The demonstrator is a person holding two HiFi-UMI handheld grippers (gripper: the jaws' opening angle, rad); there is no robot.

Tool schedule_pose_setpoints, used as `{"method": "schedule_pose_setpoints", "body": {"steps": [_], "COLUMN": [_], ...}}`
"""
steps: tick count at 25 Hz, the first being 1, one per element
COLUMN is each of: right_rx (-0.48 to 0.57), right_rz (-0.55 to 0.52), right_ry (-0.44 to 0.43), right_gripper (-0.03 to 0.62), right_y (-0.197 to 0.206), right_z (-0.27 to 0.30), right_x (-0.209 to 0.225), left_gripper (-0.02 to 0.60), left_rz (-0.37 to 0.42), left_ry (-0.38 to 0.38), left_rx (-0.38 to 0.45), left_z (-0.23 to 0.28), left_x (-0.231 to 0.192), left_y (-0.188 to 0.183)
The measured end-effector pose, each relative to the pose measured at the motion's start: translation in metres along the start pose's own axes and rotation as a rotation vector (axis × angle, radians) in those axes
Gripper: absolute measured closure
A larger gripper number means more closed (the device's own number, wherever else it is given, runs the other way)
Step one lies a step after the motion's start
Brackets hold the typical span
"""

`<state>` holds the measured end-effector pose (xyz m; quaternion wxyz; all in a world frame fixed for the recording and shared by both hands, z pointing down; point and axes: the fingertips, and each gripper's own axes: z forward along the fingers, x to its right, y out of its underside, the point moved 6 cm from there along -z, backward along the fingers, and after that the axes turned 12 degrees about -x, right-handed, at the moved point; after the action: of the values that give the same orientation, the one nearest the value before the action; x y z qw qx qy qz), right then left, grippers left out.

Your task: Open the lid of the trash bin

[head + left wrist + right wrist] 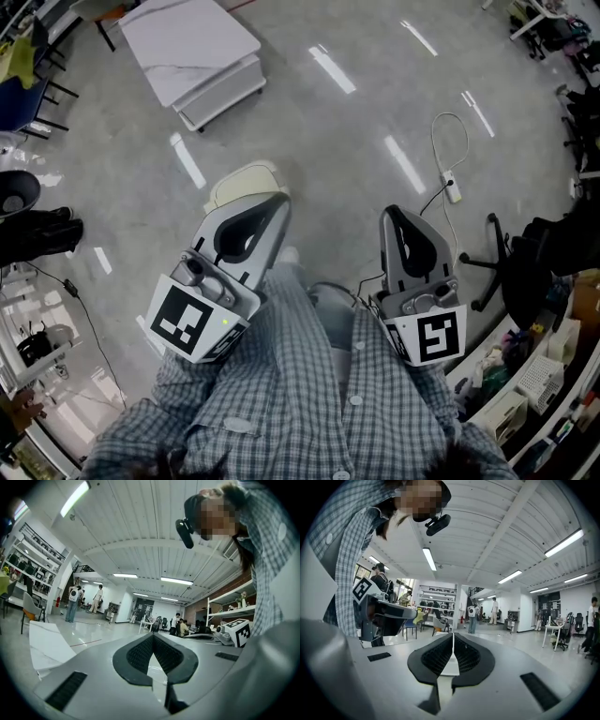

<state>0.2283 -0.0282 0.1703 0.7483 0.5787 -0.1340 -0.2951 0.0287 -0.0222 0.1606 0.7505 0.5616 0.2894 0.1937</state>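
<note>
In the head view a cream trash bin (pixel 241 182) with its lid down stands on the grey floor just ahead of the person. My left gripper (pixel 279 201) is held over its near right side, partly hiding it; the jaws meet at the tips with nothing between them. To the right, my right gripper (pixel 393 215) hangs over bare floor, also shut and empty. Both gripper views look out level across the room, so the bin does not show in them. The left gripper (pixel 153 636) and right gripper (pixel 453 635) pads touch at their tips there.
White marble-look slabs (pixel 191 49) lie on the floor at the far left. A power strip with a cable (pixel 453 187) and a black office chair (pixel 494 265) are to the right. Shelving and clutter fill the lower right. Several people (pixel 73 603) stand far off.
</note>
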Motion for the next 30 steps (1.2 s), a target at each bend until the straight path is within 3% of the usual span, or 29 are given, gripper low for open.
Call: {"method": "schedule_pose_setpoints", "body": {"steps": [19,30], "right_rx": [-0.035,-0.012], "right_rz": [-0.028,-0.101], "right_ry": [-0.115,-0.362], "right_gripper": [0.571,0.571], "right_y": [-0.001,-0.017], "right_z": [0.064,0.129], "right_x": [0.008,0.016], "left_gripper": [0.577,0.577], "left_rz": [-0.036,-0.111], "left_ry": [-0.115,-0.314], "left_rx": [0.004,0.040], "left_z": [0.009,0.022], "left_x": [-0.046,-0.069], "left_y": [0.003,-0.001]}}
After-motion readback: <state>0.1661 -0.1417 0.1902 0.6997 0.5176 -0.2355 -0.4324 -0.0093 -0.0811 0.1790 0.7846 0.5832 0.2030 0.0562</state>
